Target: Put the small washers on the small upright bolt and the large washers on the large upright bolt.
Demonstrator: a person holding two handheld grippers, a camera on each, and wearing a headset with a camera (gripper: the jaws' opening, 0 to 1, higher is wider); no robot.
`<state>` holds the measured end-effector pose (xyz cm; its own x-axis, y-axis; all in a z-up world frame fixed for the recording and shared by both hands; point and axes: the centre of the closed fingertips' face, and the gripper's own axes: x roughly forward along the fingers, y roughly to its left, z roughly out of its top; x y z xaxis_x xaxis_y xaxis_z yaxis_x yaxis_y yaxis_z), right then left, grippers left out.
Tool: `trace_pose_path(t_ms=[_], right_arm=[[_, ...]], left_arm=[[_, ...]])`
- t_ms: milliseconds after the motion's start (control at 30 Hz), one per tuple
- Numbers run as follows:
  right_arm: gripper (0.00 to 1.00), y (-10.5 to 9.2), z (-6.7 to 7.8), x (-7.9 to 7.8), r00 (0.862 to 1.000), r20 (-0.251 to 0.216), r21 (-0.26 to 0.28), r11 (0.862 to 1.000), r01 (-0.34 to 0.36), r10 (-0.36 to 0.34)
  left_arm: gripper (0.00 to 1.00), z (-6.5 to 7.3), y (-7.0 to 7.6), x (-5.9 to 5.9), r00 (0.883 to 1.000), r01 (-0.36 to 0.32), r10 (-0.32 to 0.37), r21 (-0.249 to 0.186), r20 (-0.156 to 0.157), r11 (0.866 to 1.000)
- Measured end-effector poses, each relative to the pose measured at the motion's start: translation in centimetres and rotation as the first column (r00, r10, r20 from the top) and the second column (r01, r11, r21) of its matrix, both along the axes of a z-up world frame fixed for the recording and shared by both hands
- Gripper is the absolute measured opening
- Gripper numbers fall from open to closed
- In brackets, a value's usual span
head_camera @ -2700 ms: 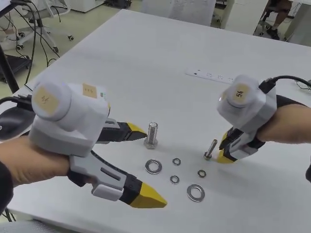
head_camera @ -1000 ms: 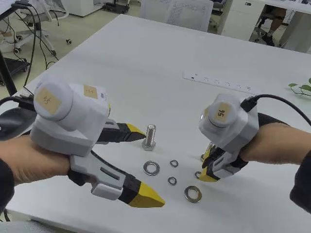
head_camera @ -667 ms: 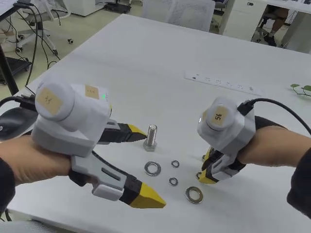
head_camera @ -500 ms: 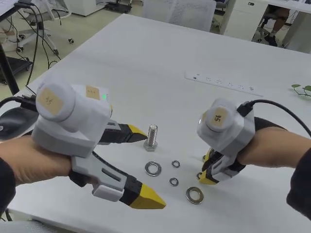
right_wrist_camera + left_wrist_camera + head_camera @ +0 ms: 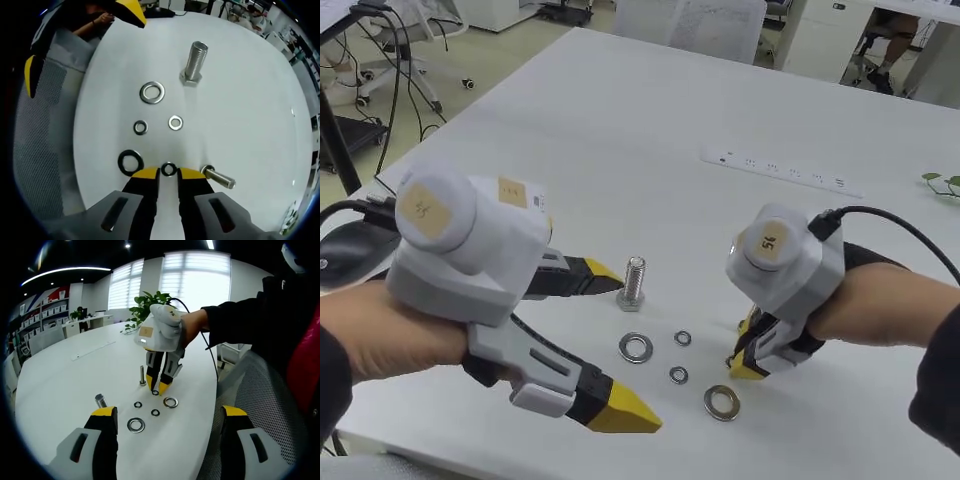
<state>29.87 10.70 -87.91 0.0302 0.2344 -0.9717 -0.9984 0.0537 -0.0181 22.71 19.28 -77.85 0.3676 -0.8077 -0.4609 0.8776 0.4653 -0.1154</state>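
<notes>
While the left hand-held gripper [image 5: 628, 348] hangs over the near left part of the bench [image 5: 670, 130], its jaws are spread wide and hold nothing. Big bolt [image 5: 633, 280] stands upright on its head just beyond the upper jaw tip, bare, no washers on it. Left big washer [image 5: 636, 347] lies flat just in front of that bolt. Two small washers [image 5: 683, 338] lie flat near each other to its right, apart from both bolts. Right big washer [image 5: 721, 402] lies flat nearest the bench edge, just below the right hand-held gripper [image 5: 745, 368].

In the head view that gripper's body hides most of the small bolt and its own tips. Left gripper view shows more: small bolt [image 5: 142, 375] is upright and bare, just beside the right hand-held gripper, whose tips point down at the bench. Right gripper view gives the close look: the jaws are drawn near together with a slim gap, tips down on the bench, and a third small washer [image 5: 168, 169] sits right at that gap, flanked by both tips. Cannot tell if the tips really pinch it or only touch it. In this view the small bolt's head sits just right of the right tip and the right big washer just left of the left tip. Power strip [image 5: 780, 172] lies far back on the bench.
</notes>
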Motion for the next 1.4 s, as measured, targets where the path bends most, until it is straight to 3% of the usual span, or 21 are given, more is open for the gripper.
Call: trace_pose_path(t_ms=[867, 1400], right_arm=[[0.14, -0.1, 0.2, 0.1, 1.000, 0.011, -0.014, 1.000, -0.015, 0.015], [0.13, -1.3, 0.7, 0.3, 1.000, 0.005, -0.021, 1.000, 0.012, -0.012]], left_arm=[[0.84, -0.1, -0.1, 0.3, 1.000, -0.001, 0.001, 0.002, -0.002, 1.000], [0.83, -0.1, -0.3, 0.4, 1.000, 0.004, -0.004, 0.001, 0.001, 1.000]])
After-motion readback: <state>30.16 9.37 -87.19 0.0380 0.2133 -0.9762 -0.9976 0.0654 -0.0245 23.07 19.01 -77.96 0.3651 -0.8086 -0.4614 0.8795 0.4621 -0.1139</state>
